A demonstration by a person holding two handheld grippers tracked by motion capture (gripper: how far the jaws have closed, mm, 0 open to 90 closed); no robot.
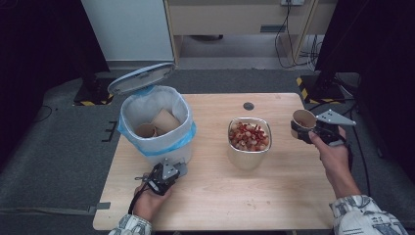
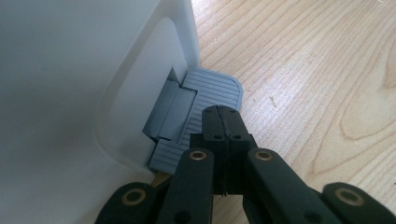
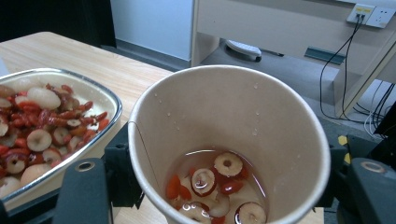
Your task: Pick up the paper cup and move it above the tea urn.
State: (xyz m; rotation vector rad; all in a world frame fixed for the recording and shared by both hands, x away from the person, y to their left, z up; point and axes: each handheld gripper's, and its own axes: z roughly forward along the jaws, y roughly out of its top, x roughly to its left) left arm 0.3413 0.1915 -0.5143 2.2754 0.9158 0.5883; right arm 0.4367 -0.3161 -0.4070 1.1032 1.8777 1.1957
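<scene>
Two risks stand out: the paper cup (image 3: 229, 144), clamped in the right gripper (image 1: 313, 128) right of the steel bowl (image 1: 249, 141), could slop liquid and sliced dates if tipped, while the left gripper (image 2: 223, 122), jaws closed on the bin's pedal (image 2: 212, 93), could slip and drop the raised lid (image 1: 141, 77).

text: none legible | labels: none | brands: none | numbers: none (nothing readable on any surface)
</scene>
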